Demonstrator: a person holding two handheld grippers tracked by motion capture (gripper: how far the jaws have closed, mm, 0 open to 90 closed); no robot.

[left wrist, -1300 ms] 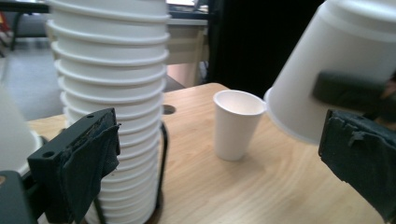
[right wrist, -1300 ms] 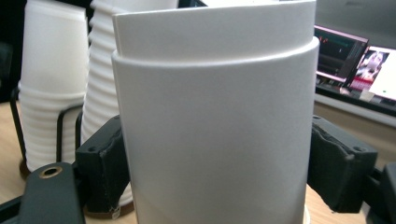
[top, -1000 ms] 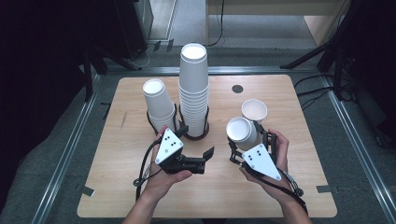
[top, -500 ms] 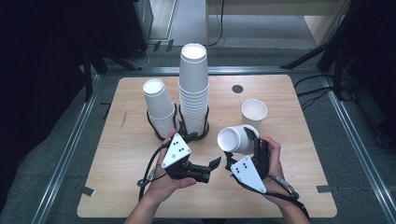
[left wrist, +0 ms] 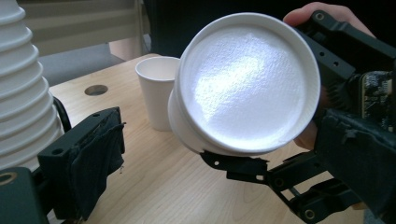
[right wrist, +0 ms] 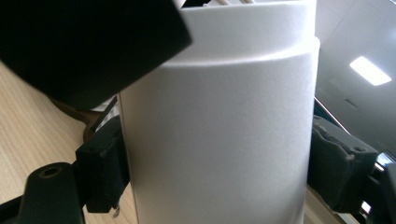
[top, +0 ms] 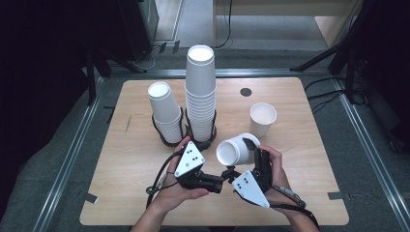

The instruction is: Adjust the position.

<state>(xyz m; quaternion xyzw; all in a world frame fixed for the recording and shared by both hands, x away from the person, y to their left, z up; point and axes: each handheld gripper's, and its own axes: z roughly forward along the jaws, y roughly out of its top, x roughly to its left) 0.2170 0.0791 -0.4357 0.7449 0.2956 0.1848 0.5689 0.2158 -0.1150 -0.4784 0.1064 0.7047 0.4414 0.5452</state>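
Note:
My right gripper is shut on a white foam cup, held above the table and tipped on its side. The cup's mouth faces my left gripper. Both black pads press on the cup's wall in the right gripper view. My left gripper is open just below and in front of the cup's rim. Its jaws have just been closing a little; the cup's rim sits between them, and the pads do not touch it.
A tall stack of white cups and a shorter stack stand in black ring holders at the middle of the wooden table. A single upright cup stands at the right. A round hole lies behind it.
My right gripper has brought the cup down and toward the person, away from the single upright cup, tipping its mouth toward my left gripper. The left hand has hardly moved.

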